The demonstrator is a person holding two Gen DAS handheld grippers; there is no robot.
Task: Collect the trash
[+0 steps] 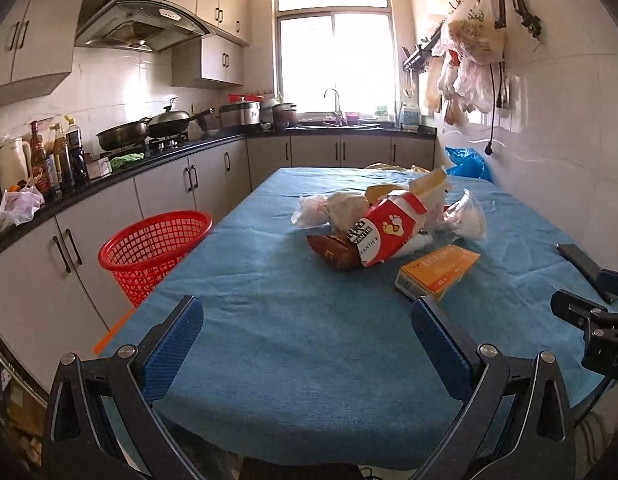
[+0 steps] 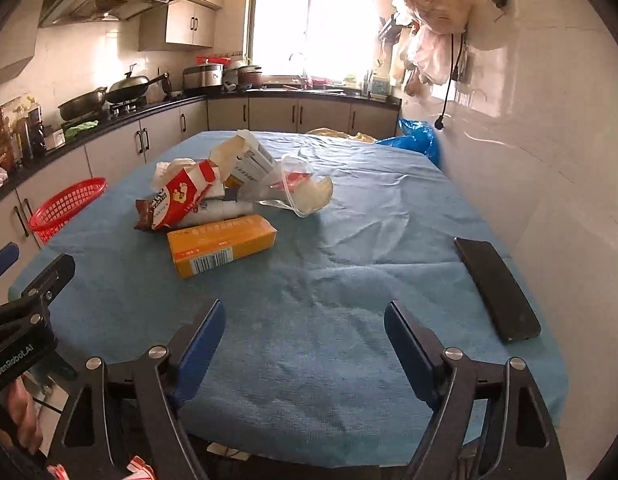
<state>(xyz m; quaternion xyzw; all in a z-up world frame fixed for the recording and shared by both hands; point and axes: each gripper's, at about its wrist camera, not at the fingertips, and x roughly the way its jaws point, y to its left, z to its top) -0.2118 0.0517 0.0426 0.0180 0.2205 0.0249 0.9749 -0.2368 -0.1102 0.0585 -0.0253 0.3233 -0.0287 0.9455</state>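
A pile of trash lies mid-table: a red and white wrapper (image 1: 389,232) (image 2: 185,196), a brown packet (image 1: 333,254), an orange box (image 1: 439,268) (image 2: 221,244), a clear plastic cup (image 1: 467,216) (image 2: 305,188), a white plastic bag (image 1: 313,208) and a torn carton (image 2: 245,156). A red mesh basket (image 1: 155,250) (image 2: 65,208) stands left of the table. My left gripper (image 1: 307,320) is open and empty over the table's near edge. My right gripper (image 2: 305,320) is open and empty, short of the orange box.
The table has a blue cloth (image 1: 293,320) (image 2: 349,280). A black phone (image 2: 497,288) (image 1: 585,266) lies at its right edge by the wall. A blue bag (image 2: 417,140) sits at the far right corner. Kitchen counter (image 1: 109,184) runs along the left.
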